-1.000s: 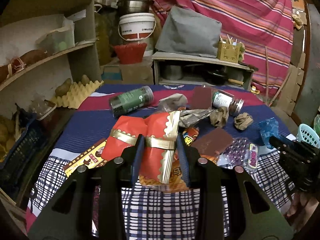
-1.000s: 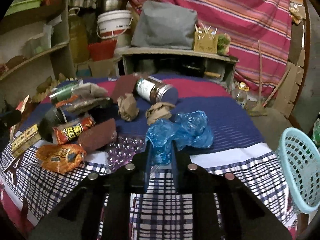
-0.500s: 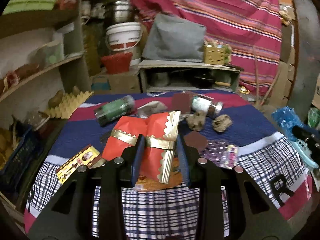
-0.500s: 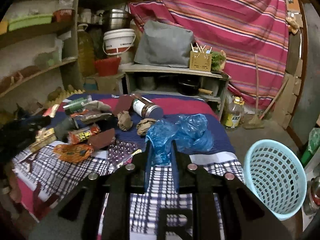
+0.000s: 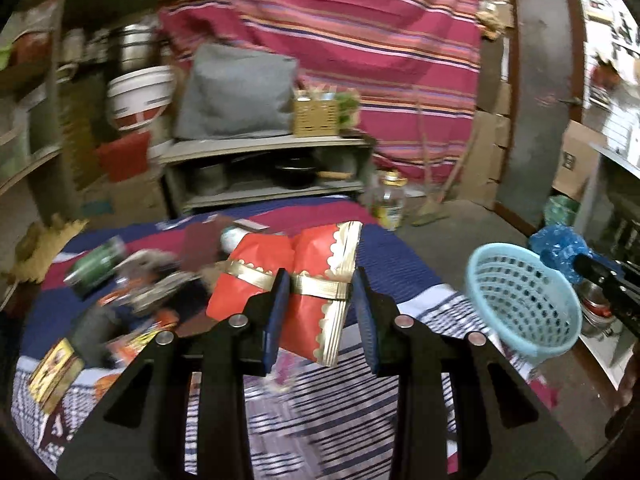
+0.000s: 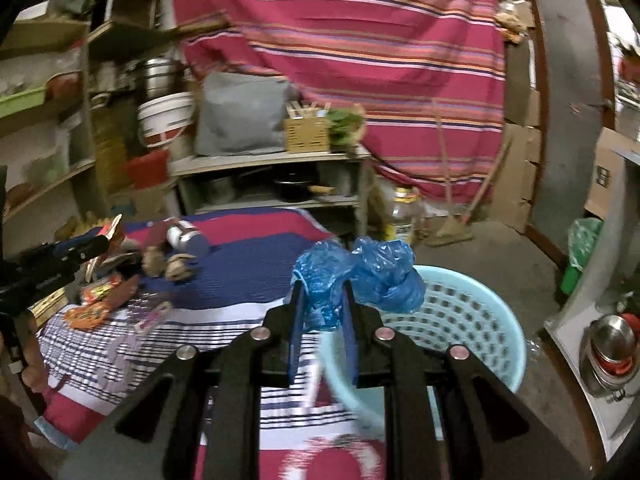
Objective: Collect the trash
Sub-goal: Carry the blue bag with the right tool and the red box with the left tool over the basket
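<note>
While each hand-held gripper (image 5: 318, 300) (image 6: 322, 312) clamps trash, a blue basket (image 6: 472, 320) sits beside the littered table (image 6: 240, 268).

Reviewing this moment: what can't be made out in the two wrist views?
- Basket contents: right wrist view, near half hidden by the right gripper and its blue plastic bag.
- Small trash on the table: left wrist view, smeared by motion blur; labels unreadable.
- Tablecloth behind the red and gold wrapper: hidden by it and the left gripper.
- Person: only a hand at the right wrist view's left edge.
</note>
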`<action>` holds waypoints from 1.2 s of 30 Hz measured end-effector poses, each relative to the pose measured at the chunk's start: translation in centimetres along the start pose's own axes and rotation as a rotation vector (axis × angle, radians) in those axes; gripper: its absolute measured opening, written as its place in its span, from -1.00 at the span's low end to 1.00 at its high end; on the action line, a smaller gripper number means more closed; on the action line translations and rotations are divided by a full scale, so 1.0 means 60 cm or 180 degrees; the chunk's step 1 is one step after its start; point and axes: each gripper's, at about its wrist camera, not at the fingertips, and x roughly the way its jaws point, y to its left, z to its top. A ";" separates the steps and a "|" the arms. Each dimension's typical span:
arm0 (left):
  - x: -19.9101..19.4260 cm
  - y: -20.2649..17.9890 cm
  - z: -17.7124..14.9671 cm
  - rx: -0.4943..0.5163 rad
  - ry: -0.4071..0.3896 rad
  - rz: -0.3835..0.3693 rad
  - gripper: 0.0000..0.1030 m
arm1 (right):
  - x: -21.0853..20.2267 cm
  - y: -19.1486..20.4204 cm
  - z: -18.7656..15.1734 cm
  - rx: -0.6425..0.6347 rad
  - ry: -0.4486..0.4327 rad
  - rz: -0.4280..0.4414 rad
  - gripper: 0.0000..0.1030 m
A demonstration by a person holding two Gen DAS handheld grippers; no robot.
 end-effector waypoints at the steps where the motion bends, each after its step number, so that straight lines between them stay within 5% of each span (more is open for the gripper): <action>1: 0.007 -0.016 0.002 0.0034 0.0012 -0.0044 -0.40 | 0.004 -0.014 -0.001 0.0007 0.0003 -0.0038 -0.65; 12: 0.087 -0.220 0.006 0.0449 0.0093 -0.0520 -0.49 | 0.049 -0.138 -0.027 0.0102 0.0176 -0.0284 -0.65; 16: 0.118 -0.284 0.001 0.0581 0.0169 -0.0723 -0.93 | 0.065 -0.174 -0.038 0.0183 0.0232 -0.0334 -0.65; 18: 0.134 -0.305 -0.002 0.0658 0.0192 -0.0747 -0.96 | 0.071 -0.189 -0.044 0.0251 0.0252 -0.0346 -0.65; 26: 0.163 -0.247 0.006 0.0454 0.0360 -0.0614 -0.92 | 0.087 -0.215 -0.073 0.0313 0.0331 -0.0389 -0.64; 28: 0.169 -0.228 0.004 0.0356 0.0428 -0.0590 -0.73 | 0.088 -0.217 -0.080 0.0352 0.0334 -0.0365 -0.64; 31: 0.163 -0.215 -0.015 0.0410 0.0444 -0.0481 0.04 | 0.085 -0.215 -0.087 0.0334 0.0344 -0.0361 -0.64; 36: 0.153 -0.221 -0.061 0.0535 0.0575 -0.0534 0.43 | 0.079 -0.213 -0.100 0.0334 0.0389 -0.0365 -0.64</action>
